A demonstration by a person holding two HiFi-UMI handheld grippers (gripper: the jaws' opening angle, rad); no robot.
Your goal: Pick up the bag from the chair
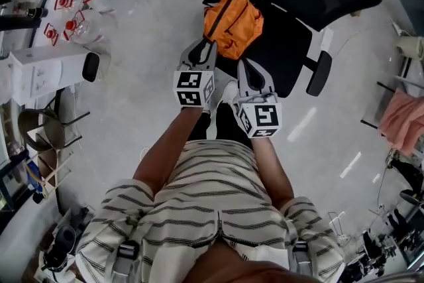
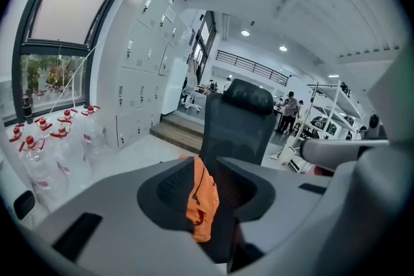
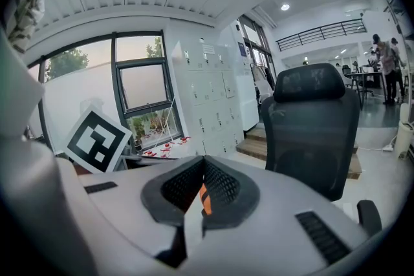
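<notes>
An orange bag [image 1: 233, 23] lies on the seat of a black office chair [image 1: 291, 50], at its left front edge. My left gripper [image 1: 203, 46] points at the bag's near side with its tips right at the bag; whether they touch it I cannot tell. In the left gripper view that gripper [image 2: 206, 162] stands slightly open, and the bag [image 2: 204, 203] shows through the gap, with the chair's back [image 2: 236, 119] behind it. My right gripper [image 1: 244, 64] is just to the right, short of the bag. In the right gripper view its jaws [image 3: 204, 162] meet at the tips, with an orange sliver of the bag [image 3: 205, 200] beyond.
Several clear bottles with red caps [image 1: 76, 3] stand on the floor at the left, by a white box [image 1: 46, 69]. A pink cloth [image 1: 404, 119] hangs at the right. White lockers [image 2: 145, 74] line the far wall, and people [image 2: 288, 110] stand in the background.
</notes>
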